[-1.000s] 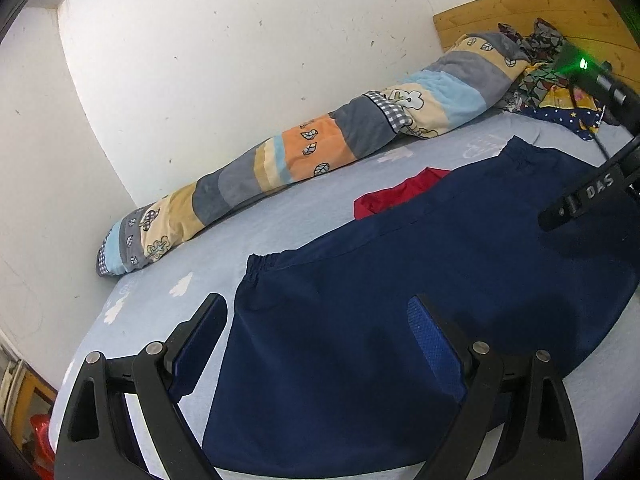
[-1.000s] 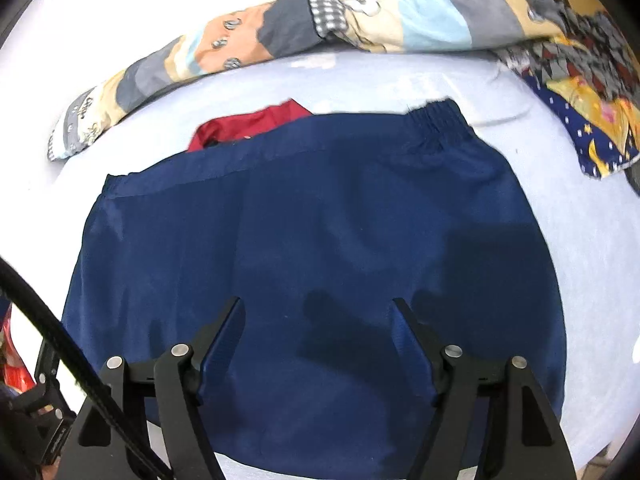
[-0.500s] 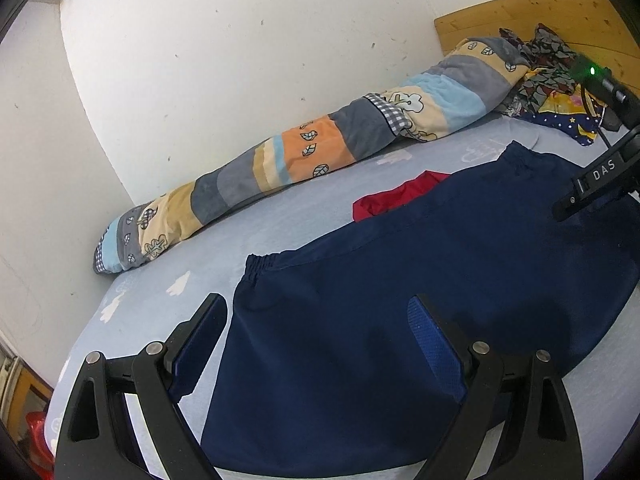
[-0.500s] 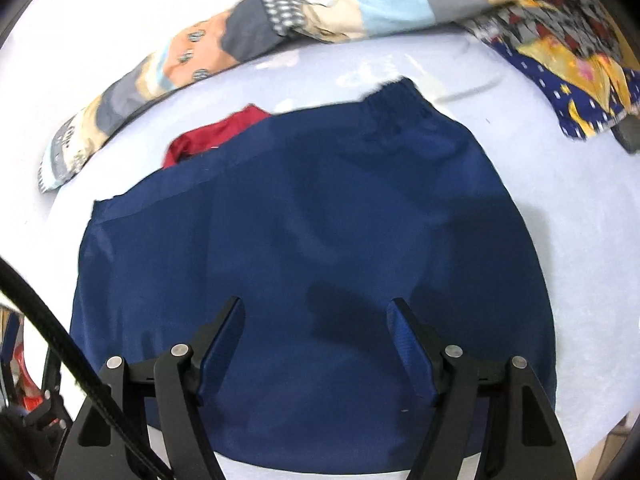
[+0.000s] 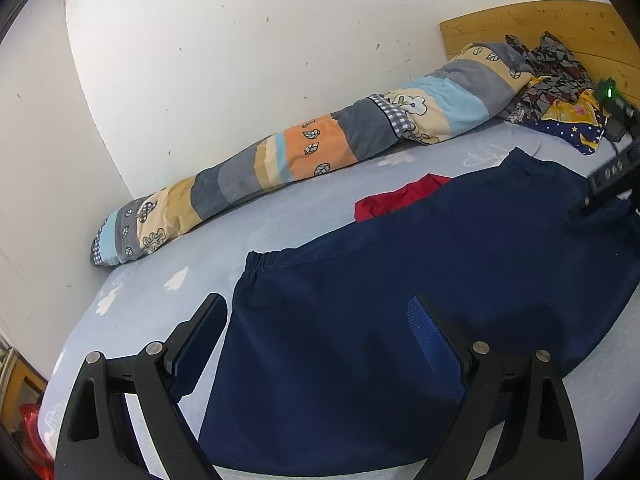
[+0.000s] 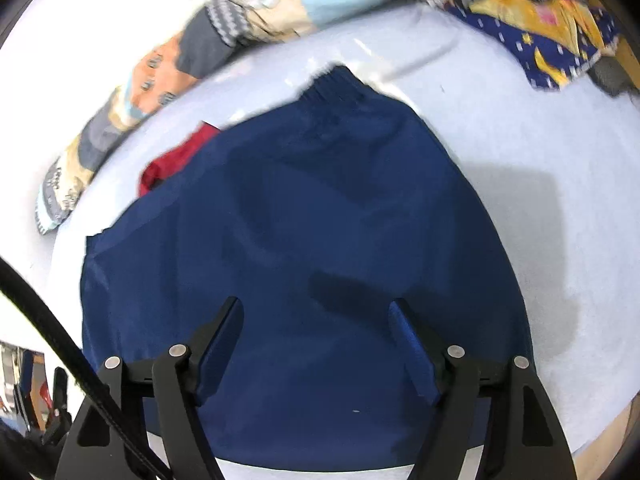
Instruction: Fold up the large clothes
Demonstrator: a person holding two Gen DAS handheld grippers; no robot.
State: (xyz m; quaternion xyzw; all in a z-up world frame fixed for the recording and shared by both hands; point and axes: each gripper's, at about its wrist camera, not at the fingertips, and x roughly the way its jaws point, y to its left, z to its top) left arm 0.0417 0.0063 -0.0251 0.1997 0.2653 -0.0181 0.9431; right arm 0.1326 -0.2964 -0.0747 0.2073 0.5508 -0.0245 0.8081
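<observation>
A large navy blue garment [image 5: 420,292] with elastic cuffs lies spread flat on the pale blue bed sheet [image 5: 168,292]; it also fills the right wrist view [image 6: 304,240]. My left gripper [image 5: 318,312] is open and empty, hovering above the garment's near left edge. My right gripper [image 6: 316,316] is open and empty above the garment's near middle. Part of the right gripper's body [image 5: 608,184] shows at the right of the left wrist view.
A red cloth [image 5: 396,200] pokes out from behind the garment's far edge. A long patchwork quilt roll [image 5: 312,152] lies along the white wall. Patterned clothes [image 5: 560,96] are piled by the wooden headboard [image 5: 532,24].
My right gripper has swung rightward and tilted, so the garment slants in its view. My left gripper has barely moved. Both stay open.
</observation>
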